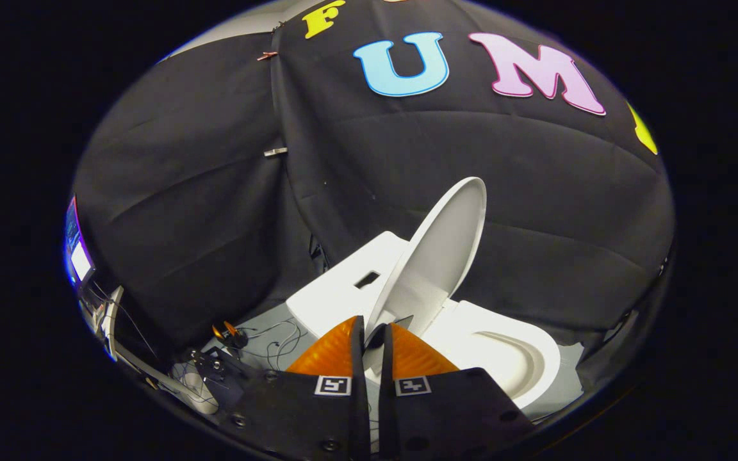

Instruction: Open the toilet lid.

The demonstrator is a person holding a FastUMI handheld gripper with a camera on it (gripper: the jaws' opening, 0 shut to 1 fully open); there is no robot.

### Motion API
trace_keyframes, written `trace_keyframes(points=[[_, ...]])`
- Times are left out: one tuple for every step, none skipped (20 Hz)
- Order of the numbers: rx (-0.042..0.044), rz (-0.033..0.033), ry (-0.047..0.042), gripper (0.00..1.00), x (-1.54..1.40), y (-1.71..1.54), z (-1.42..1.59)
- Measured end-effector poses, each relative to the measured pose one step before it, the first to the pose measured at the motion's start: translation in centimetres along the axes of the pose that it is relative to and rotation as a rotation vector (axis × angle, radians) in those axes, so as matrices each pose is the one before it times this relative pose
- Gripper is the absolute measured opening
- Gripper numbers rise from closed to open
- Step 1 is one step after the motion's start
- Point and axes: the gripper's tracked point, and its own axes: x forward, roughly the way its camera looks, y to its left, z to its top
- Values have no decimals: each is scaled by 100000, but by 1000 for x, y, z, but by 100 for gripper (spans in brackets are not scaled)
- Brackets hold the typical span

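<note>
The white toilet lid [439,246] stands raised, tilted back toward the flat white tank [343,288] behind it. Its underside faces the open seat and bowl [503,358]. The lid's hinge end sits just beyond my fingertips, and its free end points up against the black cloth. My gripper [377,328] is shut, with only a thin slit between its fingers and nothing held. It is apart from the lid and looks at the toilet from the side.
Black cloth walls stand close behind the toilet. Beside the fingers, on the grey floor, lie loose cables and small hardware [234,339]. A lit screen [77,250] and a stand are farther out on that side.
</note>
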Motion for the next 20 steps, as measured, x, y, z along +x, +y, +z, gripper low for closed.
trace_keyframes(points=[[-264,1075,-117,10,641,1018,283],[-1238,717,-283,10,749,716,279],[-1148,437,-230,10,726,737,294],[-783,351,-104,11,711,720,160],[-751,389,-114,11,674,715,132],[-774,318,55,10,548,821,109],[-552,84,117,10,671,740,85],[-418,-94,101,10,643,376,146],[-476,-160,170,10,534,567,102],[-713,-119,259,10,488,459,47],[-891,-60,-59,10,593,394,101],[-315,19,-172,10,387,127,145],[437,705,178,11,482,409,141],[1403,924,750,11,331,312,-136],[2225,733,1189,13,224,93,-24],[3454,1920,2108,13,-240,61,128],[2776,2590,2684,13,-59,379,-172],[1577,2292,664,23,519,160,161],[3732,5914,2529,23,187,747,-113],[6914,6405,4802,31,235,1112,-437]])
